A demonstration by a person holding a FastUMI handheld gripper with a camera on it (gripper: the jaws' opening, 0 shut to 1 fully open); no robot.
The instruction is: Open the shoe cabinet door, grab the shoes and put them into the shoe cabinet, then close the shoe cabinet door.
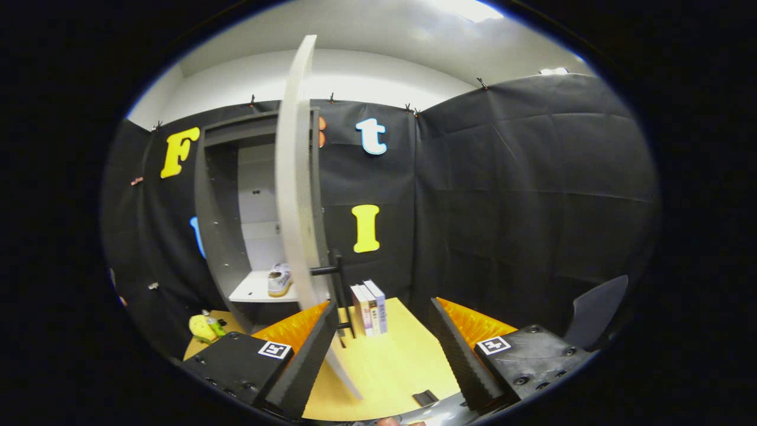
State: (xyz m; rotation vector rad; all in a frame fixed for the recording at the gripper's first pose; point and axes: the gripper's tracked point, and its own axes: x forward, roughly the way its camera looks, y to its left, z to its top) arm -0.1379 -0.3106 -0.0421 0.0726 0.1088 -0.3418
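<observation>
my claw (384,349) is spread wide with nothing between its fingers, hanging over the yellow bench (390,367). just below the fingertips, close to me, a small dark object (425,397) lies flat on the bench; i can't tell what it is

between the fingers, nearer the left one, the edge of the shoe cabinet door (295,195) runs up from the bench, seen nearly edge-on, so it stands swung well out. its dark bar handle (337,290) juts just ahead of the left fingertip, apart from it as far as i can judge. just beyond the handle a few books (371,307) stand upright on the bench, between the fingers and further out

further off, beyond and to the left of the left finger, the shoe cabinet (222,236) stands open against the booth wall, and one light shoe (280,279) sits on its lower shelf, partly hidden by the door. left of the left finger some yellow and green bits (206,326) lie by the cabinet's foot, too small to name

my reading: the door is open and a shoe is stowed, so the first two steps look done, at least for this shoe. what seems left is closing the door, likely by the handle or by pushing the panel
</observation>
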